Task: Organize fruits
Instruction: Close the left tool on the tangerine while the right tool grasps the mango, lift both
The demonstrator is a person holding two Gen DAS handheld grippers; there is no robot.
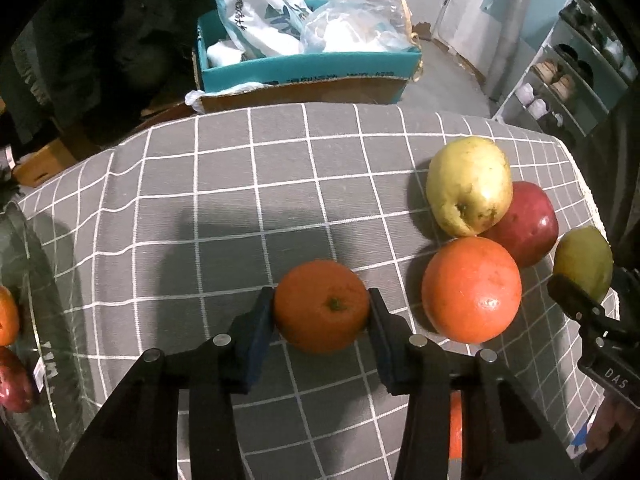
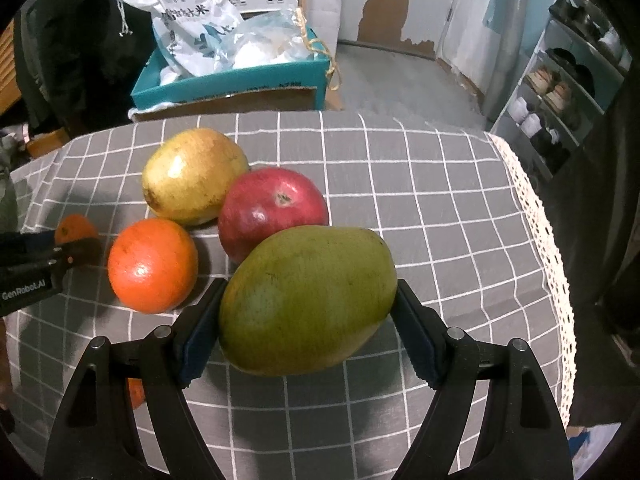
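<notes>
Light's coming from overhead and behind me, throwing my tongs' shadow toward twelve o'clock on the checked cloth [image 1: 224,208]. Glare spots sit on the big orange [image 1: 472,288] and red apple [image 2: 274,210]. Fisheye corners go black; the far room is soft and dim.

place: home, lived-in room
evidence: shoe rack [image 2: 560,92] with shoes; cardboard box [image 2: 240,80] holding a rice bag [image 2: 188,28]; checked cloth on worktop [image 2: 420,200]; peeling wall paint
</notes>
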